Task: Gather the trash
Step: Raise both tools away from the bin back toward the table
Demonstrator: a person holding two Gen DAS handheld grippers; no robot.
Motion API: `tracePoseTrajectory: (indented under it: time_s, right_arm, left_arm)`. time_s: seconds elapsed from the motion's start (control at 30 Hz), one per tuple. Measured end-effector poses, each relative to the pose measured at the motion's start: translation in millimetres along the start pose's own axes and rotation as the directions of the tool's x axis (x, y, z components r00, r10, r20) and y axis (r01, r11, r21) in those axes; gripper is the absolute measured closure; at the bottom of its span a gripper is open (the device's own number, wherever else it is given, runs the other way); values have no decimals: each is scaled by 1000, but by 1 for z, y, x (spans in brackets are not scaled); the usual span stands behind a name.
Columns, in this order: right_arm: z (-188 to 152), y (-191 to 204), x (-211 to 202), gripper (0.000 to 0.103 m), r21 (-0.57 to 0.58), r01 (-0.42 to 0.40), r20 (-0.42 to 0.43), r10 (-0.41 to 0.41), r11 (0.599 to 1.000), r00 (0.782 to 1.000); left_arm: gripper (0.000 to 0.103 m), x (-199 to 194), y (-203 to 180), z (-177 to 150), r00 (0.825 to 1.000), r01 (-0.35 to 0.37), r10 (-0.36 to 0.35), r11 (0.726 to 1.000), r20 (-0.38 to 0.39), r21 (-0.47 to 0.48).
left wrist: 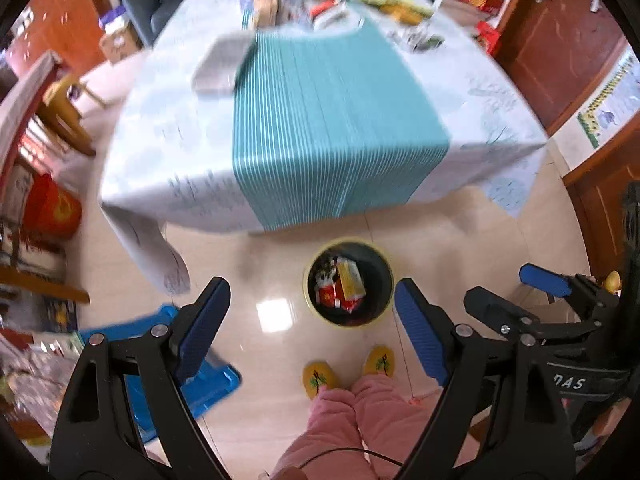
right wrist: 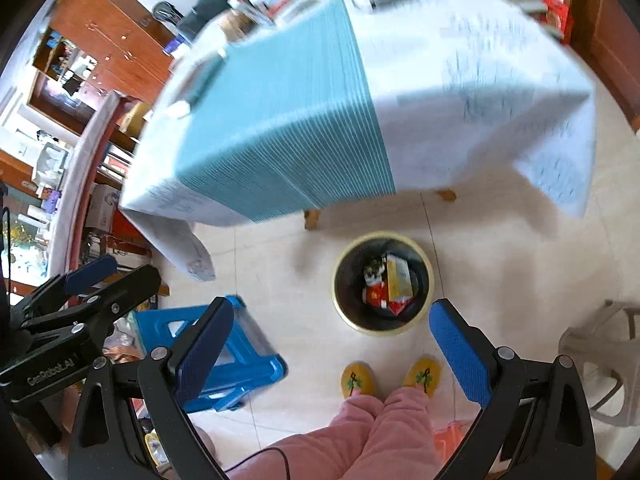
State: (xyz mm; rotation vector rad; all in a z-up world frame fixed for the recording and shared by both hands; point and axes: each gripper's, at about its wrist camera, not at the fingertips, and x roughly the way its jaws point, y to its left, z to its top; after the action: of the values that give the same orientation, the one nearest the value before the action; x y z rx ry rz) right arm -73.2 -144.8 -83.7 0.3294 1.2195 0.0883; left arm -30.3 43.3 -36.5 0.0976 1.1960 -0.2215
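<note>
Looking through the left wrist view first, I see my left gripper (left wrist: 308, 320) spread wide with nothing between its blue pads, and the trash bin (left wrist: 348, 282) sits on the floor in the lower centre of the frame, almost exactly in the gap between the two fingers, already holding some red and yellow packaging (left wrist: 340, 286). The table (left wrist: 160, 128) with its teal striped runner (left wrist: 328, 120) fills the upper half, and whatever trash is left looks to be the blurred clutter (left wrist: 304, 0) at the top centre, at the far end of the table, well apart from the gripper and beyond the bin. My right gripper (left wrist: 504, 292) shows at the right edge, also released and empty. Switching to the right wrist view, the right gripper (right wrist: 332, 328) frames the same bin (right wrist: 384, 284) a little right of centre, nearer its right pad than its left, and the clutter (right wrist: 276, 0) sits at the top of the frame, left of centre, too smeared to name piece by piece. The left gripper (right wrist: 100, 272) hangs at the left edge, jaws apart. I judge neither arm clearly nearer; both must rise and travel forward along the runner's long axis, over the bin, to reach the table's far end. My slippers (right wrist: 390, 378) stand just beside the bin.
</note>
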Motion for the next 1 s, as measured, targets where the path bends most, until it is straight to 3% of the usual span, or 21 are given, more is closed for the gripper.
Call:
tracePoseTrajectory:
  time_s: [0.17, 0.37, 0.43, 0.5, 0.77, 1.0]
  right_arm:
    - [20, 20, -56, 3, -45, 31, 107, -26, 999, 994]
    - [50, 32, -116, 4, -35, 77, 248, -66, 996, 967]
    - [58, 30, -133, 8, -17, 95, 278, -86, 995, 957]
    - [66, 27, -148, 28, 9, 97, 295, -96, 995, 951]
    - [95, 8, -161, 30, 42, 119, 328, -126, 992, 936]
    - [146, -28, -134, 30, 61, 88, 307, -102, 994, 946]
  left_arm:
    - [21, -49, 3, 25, 993, -9, 3, 999, 115, 43]
    - [21, -84, -1, 62, 980, 32, -50, 995, 190, 97]
    - [21, -95, -7, 75, 975, 48, -76, 990, 211, 134]
    - [21, -102, -14, 84, 970, 57, -94, 984, 223, 166]
    - [21, -111, -46, 129, 958, 78, -144, 963, 248, 256]
    - [21, -70, -75, 187, 970, 129, -173, 962, 169, 240]
